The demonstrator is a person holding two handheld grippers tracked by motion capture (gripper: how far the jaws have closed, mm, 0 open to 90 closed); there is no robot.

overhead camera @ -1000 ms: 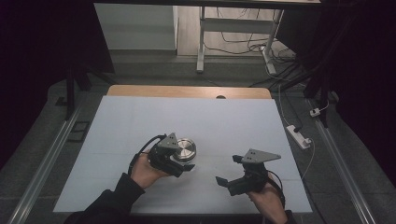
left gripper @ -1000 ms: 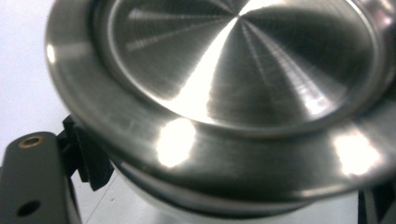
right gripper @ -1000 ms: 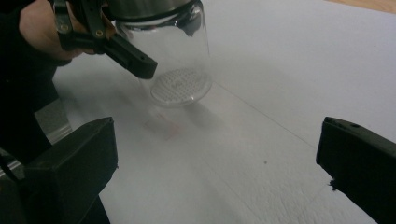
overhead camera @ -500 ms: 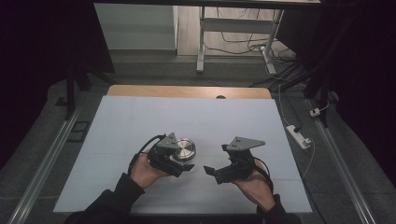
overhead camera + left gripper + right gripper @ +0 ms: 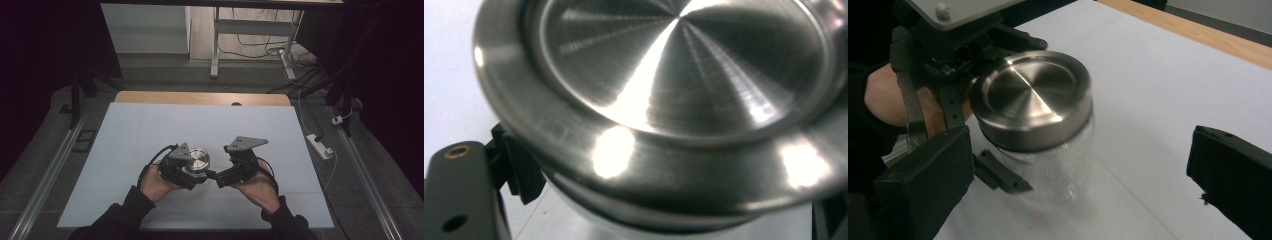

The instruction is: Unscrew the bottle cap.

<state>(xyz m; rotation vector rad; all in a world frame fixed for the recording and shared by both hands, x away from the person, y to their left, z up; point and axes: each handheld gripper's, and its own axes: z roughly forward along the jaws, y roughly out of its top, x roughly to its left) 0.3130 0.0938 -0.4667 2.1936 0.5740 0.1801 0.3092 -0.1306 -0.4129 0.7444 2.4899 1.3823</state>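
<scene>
A clear glass jar [image 5: 1060, 165] with a brushed steel lid [image 5: 198, 160] stands low over the white table near its front middle. My left gripper [image 5: 192, 174] is shut on the jar's body just under the lid [image 5: 684, 100], coming in from the left. My right gripper [image 5: 216, 179] sits close to the jar's right side, pointing left at it. In the right gripper view its jaws stand wide open, one low on the left and one at the right edge, with the jar and its lid [image 5: 1030, 97] just ahead of the gap [image 5: 1078, 185]. Nothing is between its pads.
The white sheet [image 5: 200, 125] covers the table, with a wooden strip [image 5: 200, 97] along the far edge. On the floor to the right lies a power strip [image 5: 320, 146] with cables. A desk frame [image 5: 216, 45] stands behind the table.
My right gripper has moved left across the table and a little up, from the right front toward the jar. The left gripper and the jar have stayed put.
</scene>
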